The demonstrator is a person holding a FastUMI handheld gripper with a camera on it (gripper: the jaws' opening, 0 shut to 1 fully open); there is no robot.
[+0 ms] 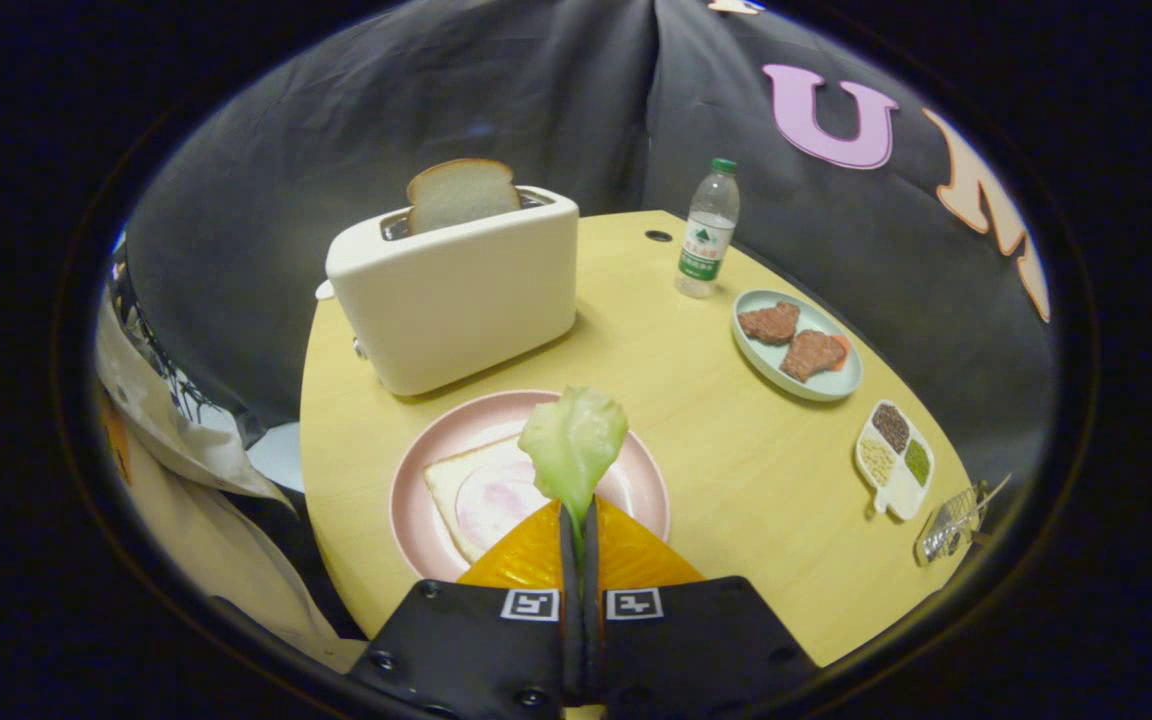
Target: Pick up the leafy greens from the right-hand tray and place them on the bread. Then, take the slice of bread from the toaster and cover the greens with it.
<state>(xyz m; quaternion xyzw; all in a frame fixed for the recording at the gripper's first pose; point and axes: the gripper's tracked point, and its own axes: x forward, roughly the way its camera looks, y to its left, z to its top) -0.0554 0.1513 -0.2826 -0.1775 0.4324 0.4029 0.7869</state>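
My gripper (578, 512) is shut on the stem of a pale green leaf of greens (573, 444), which stands up from the fingertips. It hangs above a pink plate (416, 470). On that plate lies a slice of bread (451, 492) with a round pinkish slice on top (496, 500). Beyond the plate stands a cream toaster (456, 295) with a second bread slice (462, 193) sticking up out of its slot.
A light blue tray (841, 385) with two brown meat patties sits to the right, a water bottle (707, 232) behind it. A small divided dish (894, 462) and a clear object (948, 530) lie near the table's right edge. A person's sleeve (176, 470) is at the left.
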